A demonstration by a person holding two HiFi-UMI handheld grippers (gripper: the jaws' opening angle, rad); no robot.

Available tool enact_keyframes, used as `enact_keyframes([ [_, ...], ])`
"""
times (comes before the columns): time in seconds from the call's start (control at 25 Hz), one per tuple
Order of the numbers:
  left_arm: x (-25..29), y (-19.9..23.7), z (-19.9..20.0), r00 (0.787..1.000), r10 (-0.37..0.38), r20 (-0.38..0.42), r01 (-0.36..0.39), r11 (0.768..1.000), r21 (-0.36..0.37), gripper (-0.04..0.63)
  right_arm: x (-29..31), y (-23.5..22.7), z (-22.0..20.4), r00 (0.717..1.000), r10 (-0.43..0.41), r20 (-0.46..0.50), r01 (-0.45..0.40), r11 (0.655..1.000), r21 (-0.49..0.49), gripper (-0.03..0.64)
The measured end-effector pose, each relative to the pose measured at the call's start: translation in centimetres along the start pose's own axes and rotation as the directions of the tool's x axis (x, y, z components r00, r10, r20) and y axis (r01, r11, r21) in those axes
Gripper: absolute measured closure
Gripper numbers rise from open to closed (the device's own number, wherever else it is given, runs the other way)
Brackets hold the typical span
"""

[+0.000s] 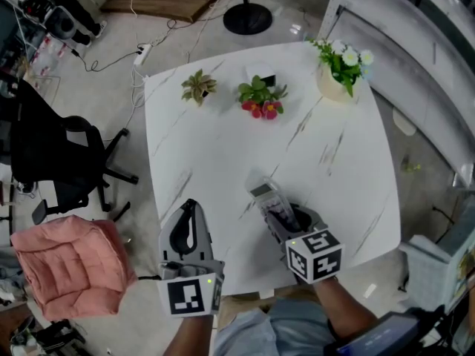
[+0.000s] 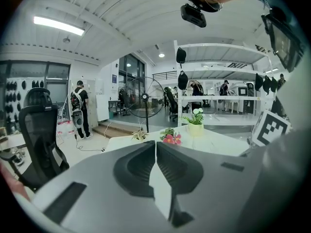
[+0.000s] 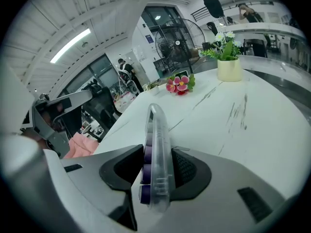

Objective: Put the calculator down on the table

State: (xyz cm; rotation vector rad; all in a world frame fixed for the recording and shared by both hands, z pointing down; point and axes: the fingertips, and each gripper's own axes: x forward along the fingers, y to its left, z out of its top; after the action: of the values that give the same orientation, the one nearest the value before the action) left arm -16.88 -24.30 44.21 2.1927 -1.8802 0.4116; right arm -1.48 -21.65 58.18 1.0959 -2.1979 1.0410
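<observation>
Presently, the step in hand is the put-down itself. The right gripper (image 3: 156, 164) has the calculator (image 3: 158, 149) standing on edge between its jaws. The purple keys face one pad and the clear casing faces the other. In the right gripper view both pads appear to bear on it, so the calculator is judged to be clamped, not released.

In the head view the calculator sits toward the 6 o'clock edge of the table (image 1: 223, 139), slightly to the 5 o'clock side. Its free end reaches out of the jaws toward 11 o'clock. Whether that end already rests on the marble top cannot be told, as it lies low over the surface.

The left gripper (image 2: 156, 147) is at about 7 o'clock on the table, with its jaws together and nothing between them. It takes no part in the step.

The small leafy plant (image 1: 198, 86), the red-flowered plant (image 1: 260, 99) and the pot of white flowers (image 1: 338, 69) stand along the far edge from 11 to 1 o'clock. All three are well apart from the calculator, and the marble between is bare.

Judgement: the task is near its end but not complete.

- The next move calls for the calculator to be lowered until it bears on the table.
- It should preferably be tipped off its edge onto its back.
- The jaws then need to be spread wide enough to clear both faces.
- The gripper should be drawn back toward 6 o'clock without dragging the calculator.
</observation>
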Motion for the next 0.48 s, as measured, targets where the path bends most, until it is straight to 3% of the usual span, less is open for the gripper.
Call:
enact_keyframes([
  [0.48, 0.3, -1.2, 0.2, 1.000, -0.021, -0.003, 0.021, 1.000, 0.014, 0.581, -0.3, -2.1, 0.0, 1.000, -0.013, 0.011, 0.013, 1.000, 0.019, 0.393],
])
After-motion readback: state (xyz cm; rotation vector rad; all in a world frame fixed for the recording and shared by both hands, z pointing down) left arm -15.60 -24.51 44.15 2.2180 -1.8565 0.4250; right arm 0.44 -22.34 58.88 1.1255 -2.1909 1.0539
